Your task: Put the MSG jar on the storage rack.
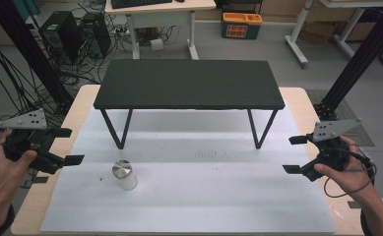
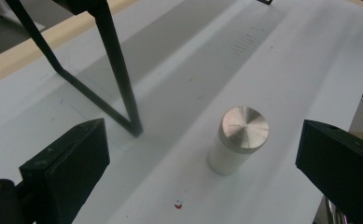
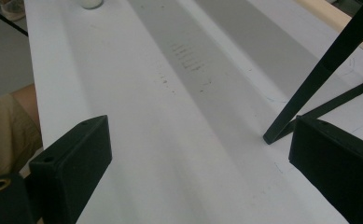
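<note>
A small white jar with a shiny metal lid stands upright on the white sheet, left of centre. My left gripper hovers at the table's left edge, a short way left of the jar, jaws wide apart and empty. In the left gripper view the jar sits ahead between the two spread jaws, untouched by either; the left gripper is open. My right gripper is held at the right edge, open and empty. In the right gripper view the right gripper faces bare sheet, the jar's base far off at the top.
A low black shelf on thin black legs stands across the back half of the sheet; one leg is just left of the jar, another near my right jaw. Wooden table edges frame the sheet.
</note>
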A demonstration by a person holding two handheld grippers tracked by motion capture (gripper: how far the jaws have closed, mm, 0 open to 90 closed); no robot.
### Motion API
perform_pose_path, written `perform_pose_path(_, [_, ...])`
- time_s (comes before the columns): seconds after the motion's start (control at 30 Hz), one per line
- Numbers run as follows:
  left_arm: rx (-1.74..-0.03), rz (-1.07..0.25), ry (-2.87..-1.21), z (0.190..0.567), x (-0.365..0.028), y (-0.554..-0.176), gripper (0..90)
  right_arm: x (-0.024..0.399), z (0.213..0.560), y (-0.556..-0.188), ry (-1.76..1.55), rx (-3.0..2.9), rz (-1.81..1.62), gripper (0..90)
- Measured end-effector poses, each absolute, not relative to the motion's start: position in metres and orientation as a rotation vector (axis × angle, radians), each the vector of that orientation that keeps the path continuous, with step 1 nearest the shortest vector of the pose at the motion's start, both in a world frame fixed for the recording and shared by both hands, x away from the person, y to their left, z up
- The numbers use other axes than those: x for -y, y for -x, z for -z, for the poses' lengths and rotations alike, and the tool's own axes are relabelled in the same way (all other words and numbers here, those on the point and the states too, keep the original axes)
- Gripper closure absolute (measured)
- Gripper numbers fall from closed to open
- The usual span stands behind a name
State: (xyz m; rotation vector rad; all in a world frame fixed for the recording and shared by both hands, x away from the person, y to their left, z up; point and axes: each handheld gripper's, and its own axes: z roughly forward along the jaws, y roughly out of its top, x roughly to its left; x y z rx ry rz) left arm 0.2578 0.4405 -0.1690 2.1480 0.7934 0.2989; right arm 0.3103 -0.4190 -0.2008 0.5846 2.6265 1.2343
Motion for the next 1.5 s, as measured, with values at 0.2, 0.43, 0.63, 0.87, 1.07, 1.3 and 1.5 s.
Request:
perform_pose_path(0.2, [-0.788, -0.296, -2.149, 0.170, -0.440, -0.259, 3.0, 0.419, 0.202, -0.311, -0.589, -2.631, -1.232, 5.5])
perform_pose_path(0.43, [-0.778, -0.280, -2.163, 0.174, -0.437, -0.262, 3.1, 0.419, 0.204, -0.312, -0.590, -2.635, -1.231, 5.5])
perform_pose_path(0.63, [-0.776, -0.267, -2.167, 0.179, -0.436, -0.262, 2.8, 0.420, 0.206, -0.312, -0.592, -2.638, -1.233, 5.5])
perform_pose_path(0.87, [-0.754, -0.238, -2.179, 0.187, -0.431, -0.265, 2.9, 0.419, 0.207, -0.312, -0.589, -2.643, -1.244, 5.5])
perform_pose_path(1.07, [-0.739, -0.219, -2.207, 0.195, -0.423, -0.267, 2.9, 0.418, 0.208, -0.312, -0.587, -2.647, -1.245, 5.5])
perform_pose_path(1.3, [-0.721, -0.194, -2.209, 0.205, -0.416, -0.269, 2.8, 0.417, 0.209, -0.312, -0.580, -2.648, -1.258, 5.5])
perform_pose_path(1.5, [-0.708, -0.176, -2.212, 0.211, -0.409, -0.272, 2.8, 0.417, 0.210, -0.312, -0.577, -2.649, -1.261, 5.5])
